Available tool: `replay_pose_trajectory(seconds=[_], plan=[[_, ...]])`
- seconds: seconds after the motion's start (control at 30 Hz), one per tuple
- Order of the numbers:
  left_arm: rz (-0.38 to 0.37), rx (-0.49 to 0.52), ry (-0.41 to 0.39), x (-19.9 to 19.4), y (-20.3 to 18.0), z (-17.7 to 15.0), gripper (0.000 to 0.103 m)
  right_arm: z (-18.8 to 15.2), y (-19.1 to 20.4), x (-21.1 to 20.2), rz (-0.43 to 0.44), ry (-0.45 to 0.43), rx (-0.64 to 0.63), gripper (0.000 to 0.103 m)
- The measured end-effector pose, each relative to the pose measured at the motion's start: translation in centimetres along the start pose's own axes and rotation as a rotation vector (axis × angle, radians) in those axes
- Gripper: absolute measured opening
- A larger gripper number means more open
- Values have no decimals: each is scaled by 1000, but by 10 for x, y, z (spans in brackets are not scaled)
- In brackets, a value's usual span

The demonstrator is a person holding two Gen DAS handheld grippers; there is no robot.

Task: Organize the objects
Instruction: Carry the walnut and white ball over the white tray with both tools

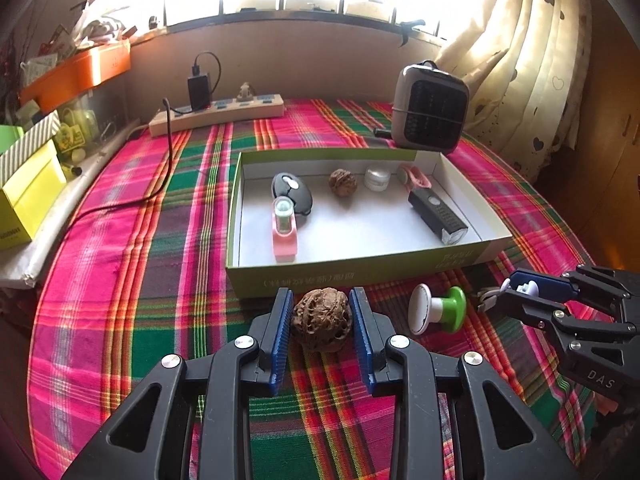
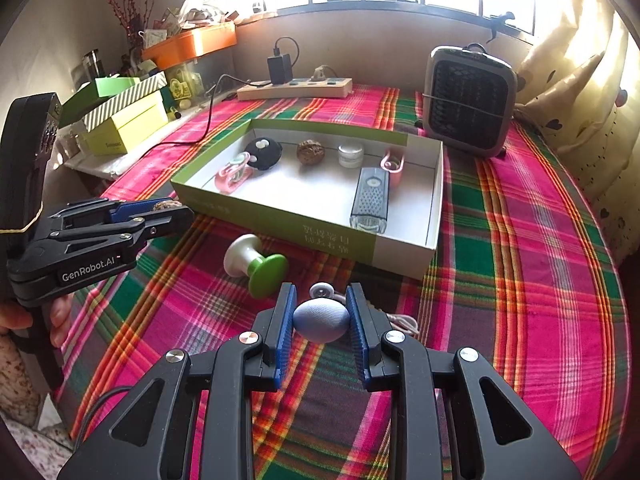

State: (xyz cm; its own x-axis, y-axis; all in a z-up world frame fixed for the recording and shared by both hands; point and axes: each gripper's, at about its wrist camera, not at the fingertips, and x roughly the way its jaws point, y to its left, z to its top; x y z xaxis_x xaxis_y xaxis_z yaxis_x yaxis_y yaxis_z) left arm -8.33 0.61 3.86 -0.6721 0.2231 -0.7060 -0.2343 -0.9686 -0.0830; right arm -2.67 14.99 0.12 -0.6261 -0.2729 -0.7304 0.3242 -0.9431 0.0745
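My left gripper (image 1: pixel 322 314) is shut on a brown walnut (image 1: pixel 322 318), just in front of the green-and-white box (image 1: pixel 360 272). My right gripper (image 2: pixel 321 314) is shut on a pale blue-grey egg-shaped object (image 2: pixel 321 320) with a white cord. The box (image 2: pixel 340 236) holds a black mouse (image 1: pixel 292 192), a second walnut (image 1: pixel 343 182), a small jar (image 1: pixel 377 178), a pink holder (image 1: pixel 285 232), a pink item (image 1: pixel 416 178) and a black lamp (image 1: pixel 438 212). A white-and-green stamp-like piece (image 1: pixel 438 308) lies on the cloth between the grippers; it also shows in the right wrist view (image 2: pixel 256 262).
A plaid cloth (image 1: pixel 140 280) covers the table. A grey heater (image 1: pixel 430 110) stands behind the box at the right. A power strip (image 1: pixel 218 114) with a charger and cable lies at the back. Yellow and striped boxes (image 1: pixel 28 184) stack at the left edge. A curtain (image 1: pixel 532 60) hangs at the right.
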Motion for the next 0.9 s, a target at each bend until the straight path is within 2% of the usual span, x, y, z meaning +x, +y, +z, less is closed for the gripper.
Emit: replay_pose_trajectory(seconds=[0.47,0.9], plan=[[-23,39,-42,1,-4,26,27,51,-5,-3,4,-80,-27,27],[-35,40,-39,21,-3,45,27,99,-10,29,16,-74,-56,27]])
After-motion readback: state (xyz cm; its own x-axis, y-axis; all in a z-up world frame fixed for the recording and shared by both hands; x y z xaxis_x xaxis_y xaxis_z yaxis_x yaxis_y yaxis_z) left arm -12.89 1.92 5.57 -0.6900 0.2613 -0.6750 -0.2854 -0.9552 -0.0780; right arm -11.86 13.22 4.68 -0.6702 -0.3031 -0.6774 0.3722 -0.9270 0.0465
